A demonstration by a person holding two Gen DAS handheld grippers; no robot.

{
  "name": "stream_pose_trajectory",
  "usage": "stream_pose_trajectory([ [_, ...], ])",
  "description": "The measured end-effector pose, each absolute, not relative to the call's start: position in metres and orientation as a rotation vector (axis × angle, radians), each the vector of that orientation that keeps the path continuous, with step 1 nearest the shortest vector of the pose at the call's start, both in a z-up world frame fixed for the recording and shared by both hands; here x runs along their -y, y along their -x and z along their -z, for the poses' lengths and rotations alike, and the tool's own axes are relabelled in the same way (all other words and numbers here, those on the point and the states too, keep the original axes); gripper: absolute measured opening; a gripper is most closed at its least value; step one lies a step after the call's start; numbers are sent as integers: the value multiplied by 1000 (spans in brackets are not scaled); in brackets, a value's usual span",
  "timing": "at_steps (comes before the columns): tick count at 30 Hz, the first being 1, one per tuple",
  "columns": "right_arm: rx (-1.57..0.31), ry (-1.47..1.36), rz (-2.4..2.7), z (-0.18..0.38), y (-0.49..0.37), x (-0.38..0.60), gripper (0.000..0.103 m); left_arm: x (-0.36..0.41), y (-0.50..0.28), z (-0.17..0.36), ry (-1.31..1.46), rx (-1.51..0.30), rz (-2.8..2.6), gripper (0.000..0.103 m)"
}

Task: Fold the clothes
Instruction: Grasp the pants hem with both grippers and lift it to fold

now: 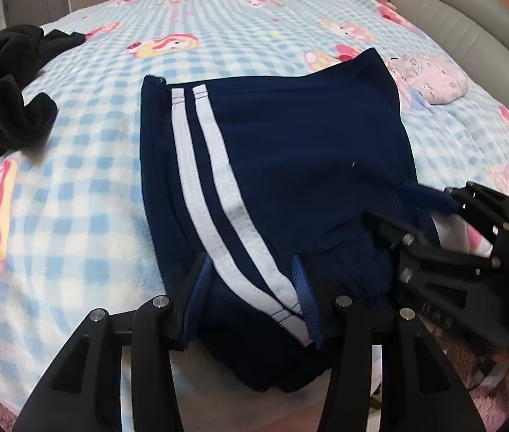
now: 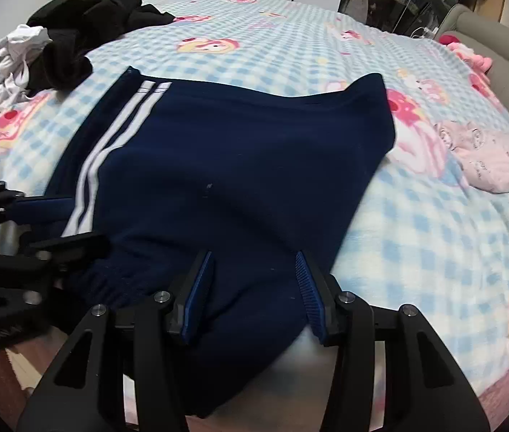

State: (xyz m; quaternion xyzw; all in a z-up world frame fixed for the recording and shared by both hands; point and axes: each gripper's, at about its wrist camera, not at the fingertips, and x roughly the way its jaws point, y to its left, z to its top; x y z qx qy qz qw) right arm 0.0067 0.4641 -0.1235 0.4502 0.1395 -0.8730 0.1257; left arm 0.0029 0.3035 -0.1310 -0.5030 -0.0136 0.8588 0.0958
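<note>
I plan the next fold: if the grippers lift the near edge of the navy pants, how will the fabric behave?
The navy pants will probably be floppy: the near edge already droops over the bed edge. The thick, fleecy-looking cloth likely grips the blanket rather than sliding. The striped side may sag between the left gripper and right gripper.

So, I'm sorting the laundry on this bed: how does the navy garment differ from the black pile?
The navy garment lies spread flat mid-bed with two white stripes down one side; the black pile is plain and lies crumpled in a heap near the far left edge. Both grippers are at the navy garment's near end; nothing touches the black pile. Both are dark clothes on the checked blanket.
</note>
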Motion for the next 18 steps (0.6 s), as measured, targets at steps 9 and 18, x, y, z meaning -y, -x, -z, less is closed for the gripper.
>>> stream_pose_trajectory([
  [9,-187,-1233,2568,99,-19,-499,41,-277,-35,105,1351,175,-2564,45],
  [18,-179,-1323,2486,109,-37,-505,53,-275,-42,113,1434,203,-2574,49],
])
